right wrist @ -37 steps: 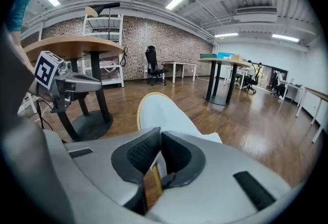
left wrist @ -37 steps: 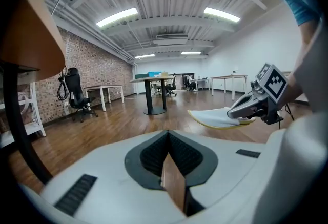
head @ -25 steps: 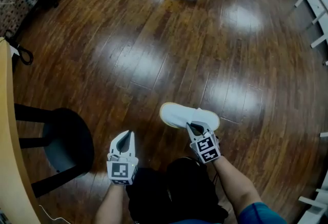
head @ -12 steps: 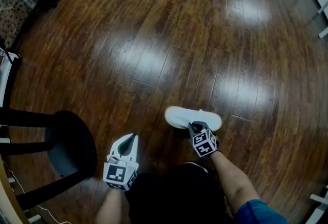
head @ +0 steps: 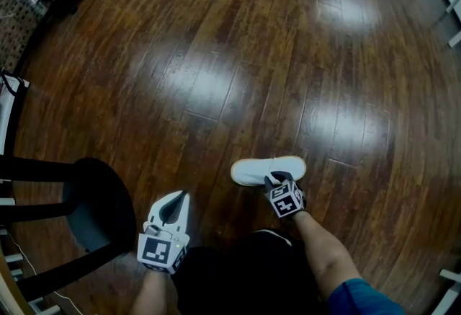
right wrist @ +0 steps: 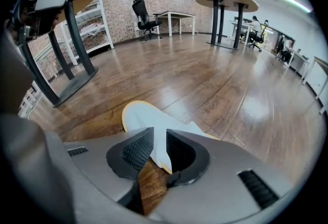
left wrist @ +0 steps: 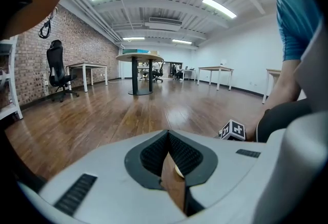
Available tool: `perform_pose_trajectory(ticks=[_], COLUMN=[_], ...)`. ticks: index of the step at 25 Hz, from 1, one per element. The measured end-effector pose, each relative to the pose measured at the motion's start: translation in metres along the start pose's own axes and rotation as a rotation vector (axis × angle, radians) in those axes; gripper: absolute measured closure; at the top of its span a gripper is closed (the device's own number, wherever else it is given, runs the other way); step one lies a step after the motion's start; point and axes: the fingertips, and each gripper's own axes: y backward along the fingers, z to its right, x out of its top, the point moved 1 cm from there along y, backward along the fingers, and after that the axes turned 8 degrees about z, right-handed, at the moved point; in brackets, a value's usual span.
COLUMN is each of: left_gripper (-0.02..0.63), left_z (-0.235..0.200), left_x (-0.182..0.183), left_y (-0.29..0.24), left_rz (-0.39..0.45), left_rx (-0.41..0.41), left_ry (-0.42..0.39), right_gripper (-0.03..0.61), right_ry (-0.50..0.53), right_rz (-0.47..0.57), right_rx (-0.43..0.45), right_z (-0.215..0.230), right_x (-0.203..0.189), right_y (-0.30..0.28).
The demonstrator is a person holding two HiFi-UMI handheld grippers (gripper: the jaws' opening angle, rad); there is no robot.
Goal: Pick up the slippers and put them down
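Glossy dark plank floor (head: 216,54). Flat white yellow-edged slipper (head: 263,168) lies there, right of black round stool (head: 101,198). Right gripper (head: 277,178) fingers opening around slipper edge. Left gripper (head: 180,196) fingers closed, empty.

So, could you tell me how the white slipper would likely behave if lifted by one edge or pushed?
The white slipper looks thin and soft, so it would probably droop if lifted by one edge, and feel light for its size. Lying flat on the glossy wood floor, it would likely slide, not roll.
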Motion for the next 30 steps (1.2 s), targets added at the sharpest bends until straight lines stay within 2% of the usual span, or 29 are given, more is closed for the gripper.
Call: perform_pose_trajectory(ticks=[4,8,13,17,22,24,26,30], left_gripper=[0.608,0.607,0.608,0.609,0.608,0.608,0.608,0.607], left_z=[-0.003,0.000,0.031,0.056,0.080,0.093,0.103,0.121], left_x=[0.010,0.063,0.178,0.290,0.421,0.462,0.499,0.559], left_y=[0.011,0.036,0.095,0.153,0.223,0.253,0.282,0.335], left_rz=[0.017,0.019,-0.005,-0.008,-0.009,-0.003,0.008,0.033], left_rx=[0.043,0.146,0.157,0.139,0.131,0.121,0.121,0.133], left_ry=[0.005,-0.008,-0.021,-0.012,-0.050,-0.036,-0.055,-0.063], right_gripper=[0.461,0.497,0.508,0.514,0.537,0.538,0.540,0.577], right_ry=[-0.054,-0.120,-0.171,-0.223,-0.235,-0.223,-0.205,-0.157], right_rz=[0.037,0.099,0.139,0.217,0.335,0.381,0.426,0.495], right_rx=[-0.031,-0.078,-0.101,-0.096,-0.083,-0.070,-0.054,-0.050], right_z=[0.004,0.007,-0.016,-0.041,-0.072,-0.090,-0.110,-0.143], right_x=[0.019,0.072,0.159,0.246,0.365,0.405,0.439,0.488], right_y=[0.041,0.124,0.271,0.396,0.546,0.602,0.652,0.739])
